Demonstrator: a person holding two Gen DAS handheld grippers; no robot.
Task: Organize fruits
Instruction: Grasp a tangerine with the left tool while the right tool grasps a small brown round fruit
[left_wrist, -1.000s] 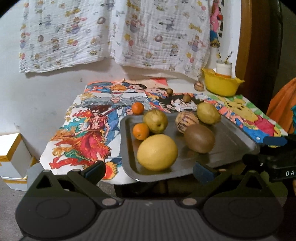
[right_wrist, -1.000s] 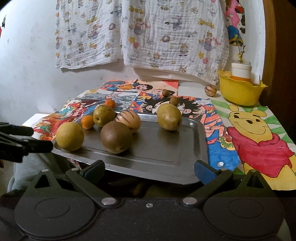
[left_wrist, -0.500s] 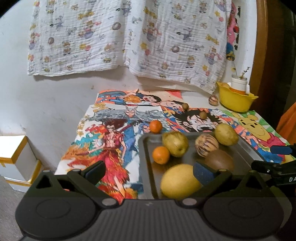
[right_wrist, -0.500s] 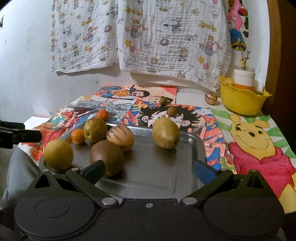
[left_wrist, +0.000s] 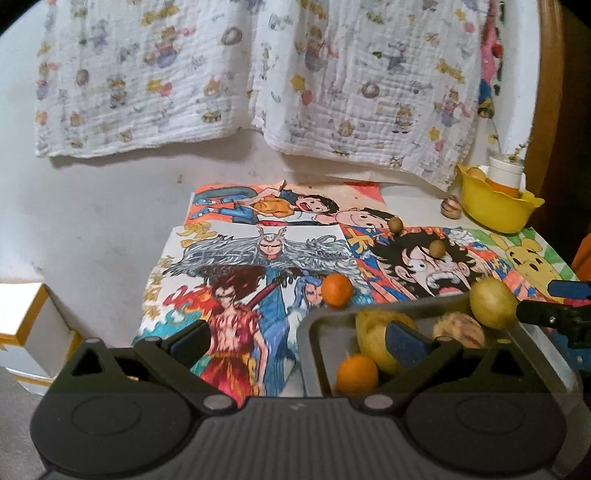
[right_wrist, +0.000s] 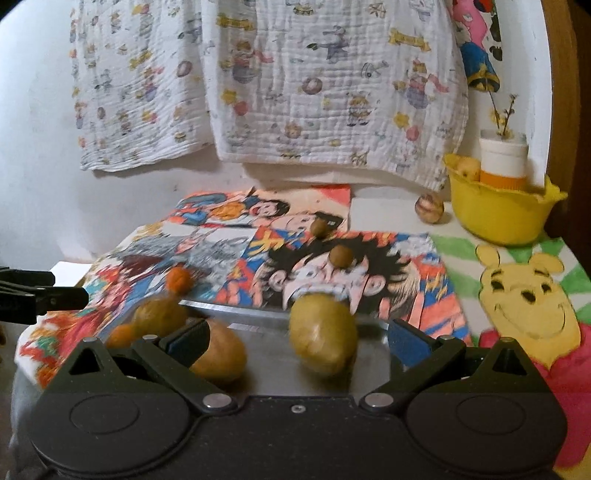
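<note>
My right claw (right_wrist: 295, 339), jaws spread and empty, faces the yellow-green fruit (right_wrist: 322, 334) standing near the tray's (right_wrist: 258, 363) far edge, directly between the fingers, nearer than my left.

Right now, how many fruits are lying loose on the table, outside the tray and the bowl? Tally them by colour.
orange fruit: 1
small brown fruits: 2
striped tan fruit, beside the yellow bowl: 1
Total: 4
</note>
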